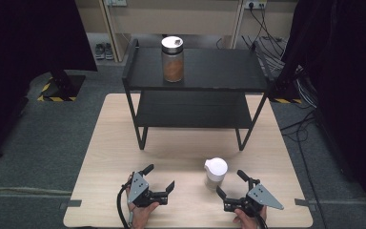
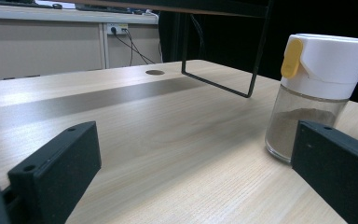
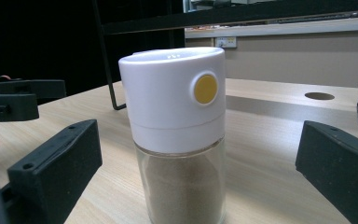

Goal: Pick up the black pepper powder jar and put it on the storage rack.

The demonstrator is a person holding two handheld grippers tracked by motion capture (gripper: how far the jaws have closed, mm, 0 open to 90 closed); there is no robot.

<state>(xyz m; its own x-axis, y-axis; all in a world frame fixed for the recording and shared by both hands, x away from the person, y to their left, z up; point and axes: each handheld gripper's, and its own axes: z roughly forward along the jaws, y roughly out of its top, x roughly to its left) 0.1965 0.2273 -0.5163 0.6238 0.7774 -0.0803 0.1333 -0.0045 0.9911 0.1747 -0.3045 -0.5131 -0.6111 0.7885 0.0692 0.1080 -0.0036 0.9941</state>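
My right claw (image 1: 229, 184) gapes around the shaker (image 3: 177, 135) to grab it; left claw (image 1: 161, 177) waits open.

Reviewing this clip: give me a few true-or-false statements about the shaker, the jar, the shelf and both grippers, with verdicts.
1. The white-capped shaker stands upright on the table. True.
2. The right gripper is clamped on the shaker. False: its jaws stand open, the shaker between them untouched.
3. The jar of brown powder sits on the black shelf's top level. True.
4. The left gripper holds the jar. False: it is open and holds nothing.
5. The shaker's cap has a yellow button. True.
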